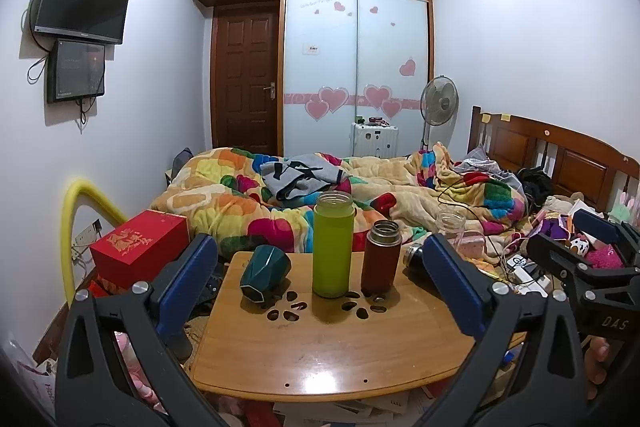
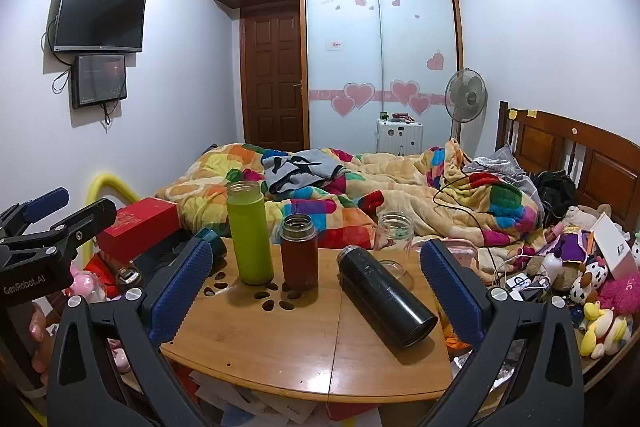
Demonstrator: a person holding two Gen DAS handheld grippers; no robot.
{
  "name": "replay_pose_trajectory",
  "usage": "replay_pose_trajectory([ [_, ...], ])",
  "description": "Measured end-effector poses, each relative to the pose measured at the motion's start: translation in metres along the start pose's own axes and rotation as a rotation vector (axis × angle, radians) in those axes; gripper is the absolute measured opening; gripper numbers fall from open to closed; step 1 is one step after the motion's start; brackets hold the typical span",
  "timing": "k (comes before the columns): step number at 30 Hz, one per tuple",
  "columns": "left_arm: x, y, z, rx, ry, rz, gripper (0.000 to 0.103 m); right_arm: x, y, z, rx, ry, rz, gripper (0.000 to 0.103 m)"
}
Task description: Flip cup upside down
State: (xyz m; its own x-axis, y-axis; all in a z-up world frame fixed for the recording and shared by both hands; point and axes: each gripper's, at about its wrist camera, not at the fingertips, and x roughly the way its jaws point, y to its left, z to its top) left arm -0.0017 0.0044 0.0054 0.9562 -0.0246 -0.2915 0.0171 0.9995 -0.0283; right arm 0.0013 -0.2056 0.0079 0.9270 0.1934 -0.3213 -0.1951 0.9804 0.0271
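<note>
On the small round-cornered wooden table [image 1: 320, 347] the dark green faceted ceramic cup [image 1: 265, 274] lay tipped on its side near the left edge, its open mouth facing the camera in the left wrist view. Just to its right stood the tall lime-green cylindrical bottle [image 1: 333, 245], upright and uncapped, and beside that the shorter rust-red metal flask [image 1: 381, 257], also upright. A black cylindrical thermos [image 2: 386, 297] lay on its side toward the right of the table, with a clear glass jar [image 2: 394, 239] standing behind it. The left gripper [image 1: 320, 281] hung in front of the table with its blue-padded jaws spread wide, empty, the cup and both upright bottles framed between them. The right gripper [image 2: 316, 285] was likewise spread apart and empty, well short of the black thermos. A multicoloured patchwork blanket [image 1: 400, 195] covered the bed behind.
</note>
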Motion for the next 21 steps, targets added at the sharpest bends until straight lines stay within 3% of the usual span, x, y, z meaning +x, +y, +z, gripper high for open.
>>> replay_pose_trajectory([
  [21,-0.0016,-0.0047,0.0008,0.010,-0.008,0.000,0.103,-0.0001,0.0018,0.0008,-0.003,-0.001,-0.002,0.103],
])
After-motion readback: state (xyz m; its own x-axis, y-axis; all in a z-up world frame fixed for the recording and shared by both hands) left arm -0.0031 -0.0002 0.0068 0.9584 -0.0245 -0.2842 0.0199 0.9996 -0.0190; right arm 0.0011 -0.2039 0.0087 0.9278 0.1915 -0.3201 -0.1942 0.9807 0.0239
